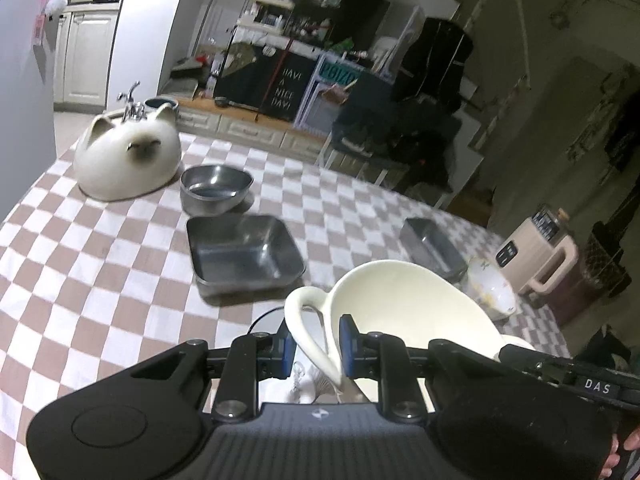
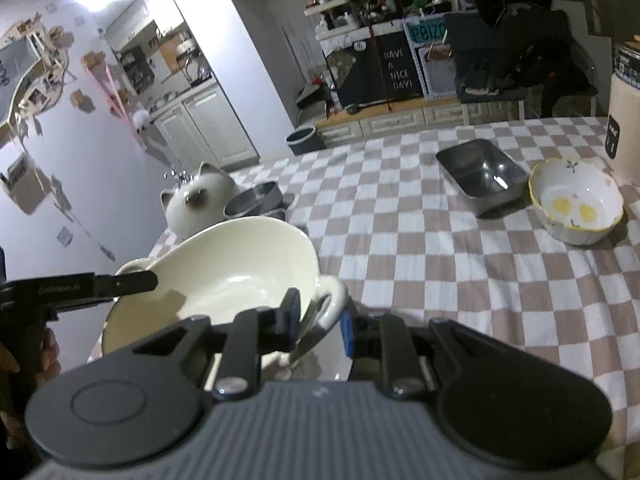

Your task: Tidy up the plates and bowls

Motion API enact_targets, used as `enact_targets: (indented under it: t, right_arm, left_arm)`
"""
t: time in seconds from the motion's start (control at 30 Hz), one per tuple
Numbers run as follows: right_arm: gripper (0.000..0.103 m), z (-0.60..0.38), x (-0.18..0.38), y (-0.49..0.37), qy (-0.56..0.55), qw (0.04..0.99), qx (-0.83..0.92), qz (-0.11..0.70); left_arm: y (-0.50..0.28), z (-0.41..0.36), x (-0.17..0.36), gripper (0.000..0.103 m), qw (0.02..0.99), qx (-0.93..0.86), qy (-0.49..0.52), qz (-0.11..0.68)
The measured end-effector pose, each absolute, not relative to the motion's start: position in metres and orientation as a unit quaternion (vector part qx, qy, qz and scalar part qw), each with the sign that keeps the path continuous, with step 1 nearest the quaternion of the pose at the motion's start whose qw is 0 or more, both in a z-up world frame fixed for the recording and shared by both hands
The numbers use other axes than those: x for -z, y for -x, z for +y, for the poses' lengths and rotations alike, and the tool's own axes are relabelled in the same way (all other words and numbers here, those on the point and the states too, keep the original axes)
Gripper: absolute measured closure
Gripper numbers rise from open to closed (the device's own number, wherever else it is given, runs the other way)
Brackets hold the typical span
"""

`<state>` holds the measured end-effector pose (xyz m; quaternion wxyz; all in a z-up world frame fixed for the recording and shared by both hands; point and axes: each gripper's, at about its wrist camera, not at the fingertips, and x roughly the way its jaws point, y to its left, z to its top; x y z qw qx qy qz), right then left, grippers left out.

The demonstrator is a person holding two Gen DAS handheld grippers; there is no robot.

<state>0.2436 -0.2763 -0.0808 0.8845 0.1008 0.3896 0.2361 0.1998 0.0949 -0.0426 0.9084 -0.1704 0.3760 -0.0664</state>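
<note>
A cream two-handled bowl is held tilted above the checkered table. My left gripper is shut on one loop handle. My right gripper is shut on the opposite handle of the cream bowl. A square steel dish and a round steel bowl sit ahead on the left. A small steel tray and a flowered bowl sit on the right.
A white cat-shaped lidded pot stands at the table's far left. A beige appliance stands beyond the right edge. Cabinets and shelves lie behind the table.
</note>
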Motion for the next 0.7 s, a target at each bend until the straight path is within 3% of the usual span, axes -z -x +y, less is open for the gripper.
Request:
enact_targets:
  t: [0.7]
  right_arm:
    - [0.077,-0.252,0.103,-0.262,-0.073,0.866,-0.209,0.448]
  left_arm:
    - [-0.218,0.104,0.073,0.078,0.887,0.038,0.153,0.435]
